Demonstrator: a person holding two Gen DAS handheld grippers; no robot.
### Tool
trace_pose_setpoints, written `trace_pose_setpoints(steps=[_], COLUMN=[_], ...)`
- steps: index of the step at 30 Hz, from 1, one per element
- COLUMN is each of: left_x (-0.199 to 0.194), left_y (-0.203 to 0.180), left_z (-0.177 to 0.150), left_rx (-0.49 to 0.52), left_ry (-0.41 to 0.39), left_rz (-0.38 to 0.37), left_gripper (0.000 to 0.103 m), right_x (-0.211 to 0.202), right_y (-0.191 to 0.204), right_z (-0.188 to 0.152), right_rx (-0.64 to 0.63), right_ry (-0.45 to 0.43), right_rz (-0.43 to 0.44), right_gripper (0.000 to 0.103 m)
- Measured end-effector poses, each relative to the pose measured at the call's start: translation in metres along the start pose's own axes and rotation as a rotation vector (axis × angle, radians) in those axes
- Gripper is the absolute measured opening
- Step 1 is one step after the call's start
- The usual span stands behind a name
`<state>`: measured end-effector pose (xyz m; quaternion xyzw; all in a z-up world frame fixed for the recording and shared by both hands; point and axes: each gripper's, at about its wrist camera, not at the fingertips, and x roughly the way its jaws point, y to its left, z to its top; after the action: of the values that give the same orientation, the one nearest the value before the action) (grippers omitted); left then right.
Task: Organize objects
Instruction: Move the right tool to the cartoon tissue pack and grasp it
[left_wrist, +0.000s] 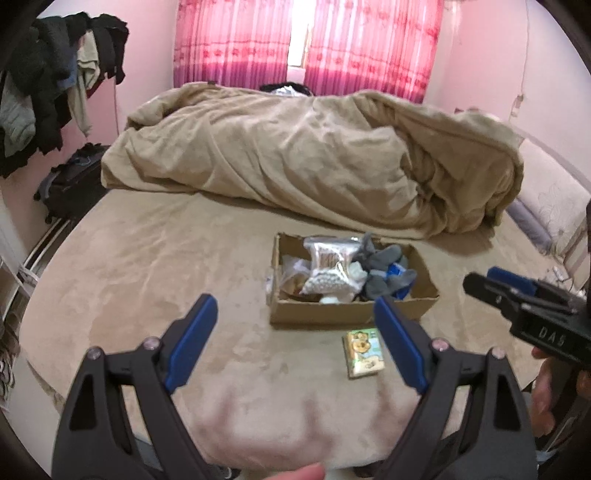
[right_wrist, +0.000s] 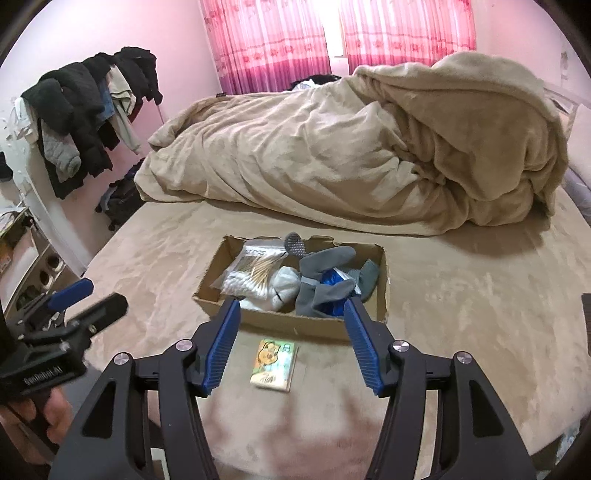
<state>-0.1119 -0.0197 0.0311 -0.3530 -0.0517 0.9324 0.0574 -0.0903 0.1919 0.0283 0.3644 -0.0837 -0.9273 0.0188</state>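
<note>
An open cardboard box (left_wrist: 351, 312) (right_wrist: 291, 325) sits on the bed. It holds a bag of cotton swabs (left_wrist: 330, 267) (right_wrist: 253, 271), grey socks (left_wrist: 386, 271) (right_wrist: 325, 280) and a white sock (right_wrist: 284, 286). A small cartoon-printed packet (left_wrist: 364, 353) (right_wrist: 274, 364) lies on the bed in front of the box. My left gripper (left_wrist: 295, 339) is open and empty, above the bed, left of the packet. My right gripper (right_wrist: 291, 343) is open and empty, just above the packet. Each gripper shows at the edge of the other's view.
A bunched tan duvet (left_wrist: 314, 155) (right_wrist: 369, 147) covers the far half of the bed. A rack of dark clothes (left_wrist: 55, 81) (right_wrist: 92, 110) and a dark bag (left_wrist: 74, 181) stand at the left. Pink curtains (left_wrist: 306, 44) hang behind. A shelf unit (right_wrist: 29, 266) is at the far left.
</note>
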Motion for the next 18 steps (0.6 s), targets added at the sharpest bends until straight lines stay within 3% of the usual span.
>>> trace_pose_setpoints(steps=[10,18], left_x=[-0.027,-0.011], left_y=[0.011,0.018], left_z=[-0.033,-0.058], left_rx=[-0.012,-0.006], left_ry=[0.044,0.097], left_rz=[0.006,0.025], left_gripper=[0.088,0.088], right_x=[-0.037,-0.032], right_y=[0.005,0.014], right_z=[-0.025,-0.053], right_rx=[-0.013,-0.046], right_ry=[-0.009,0.033], right_rz=[-0.008,0.008], right_gripper=[0.063,0.064])
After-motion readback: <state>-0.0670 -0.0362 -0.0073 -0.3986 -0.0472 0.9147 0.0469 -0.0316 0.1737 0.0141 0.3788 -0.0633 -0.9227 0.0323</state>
